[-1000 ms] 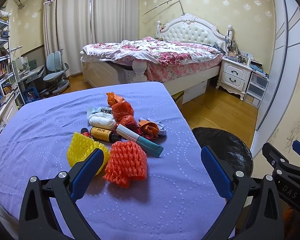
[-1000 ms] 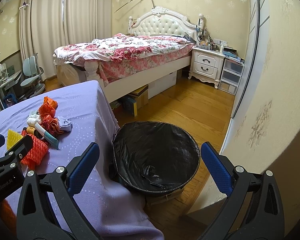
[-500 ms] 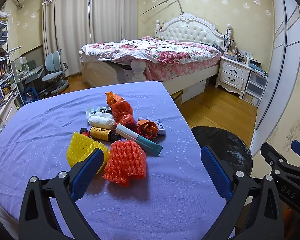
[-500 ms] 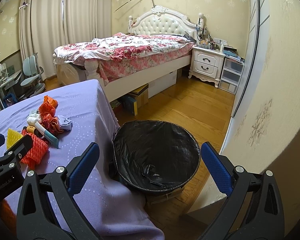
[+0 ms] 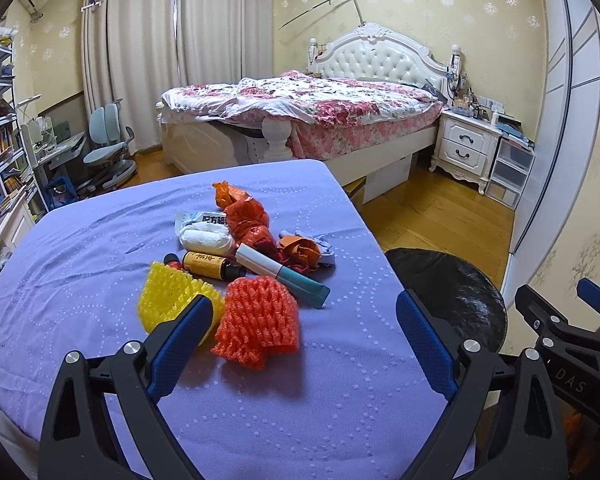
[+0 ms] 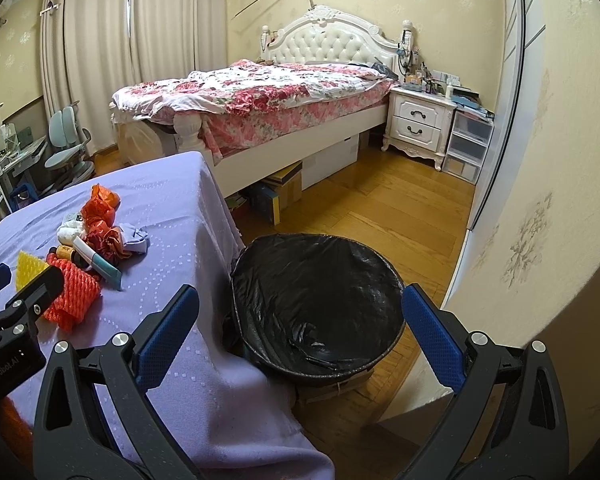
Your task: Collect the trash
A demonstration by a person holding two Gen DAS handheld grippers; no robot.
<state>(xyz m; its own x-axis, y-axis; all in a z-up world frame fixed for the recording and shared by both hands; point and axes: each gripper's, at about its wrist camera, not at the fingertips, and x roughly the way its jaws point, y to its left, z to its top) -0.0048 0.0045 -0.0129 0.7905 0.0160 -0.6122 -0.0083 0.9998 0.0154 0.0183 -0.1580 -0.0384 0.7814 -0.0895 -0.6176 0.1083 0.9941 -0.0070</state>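
We are holding 2 handheld grippers over a lavender-clothed table [image 5: 80, 280] in a bedroom, with the trash still heaped at its middle. The left gripper [image 5: 304, 340] is hovering with its blue pads spread and nothing between them; its jaws have just been closing a little, probably sizing up for the first pick. Nearest it, at 12 o'clock from the pads, is lying the orange foam fruit net [image 5: 260, 320], with a yellow foam net [image 5: 168, 300] touching it at 9 o'clock. Behind them are resting a small brown bottle [image 5: 204, 265], a white-and-teal tube [image 5: 284, 276], a white wad [image 5: 206, 240] and crumpled orange plastic bags [image 5: 246, 220].

The right gripper [image 6: 300, 328] is waiting, jaws wide and empty, aimed at the black-lined trash bin [image 6: 316, 292], which is standing on the wood floor just beside the table's right edge, at 3 o'clock from the pile. We judge that placement is keeping each carry short: lift, swing right, drop. No item appears to be in the bin yet.
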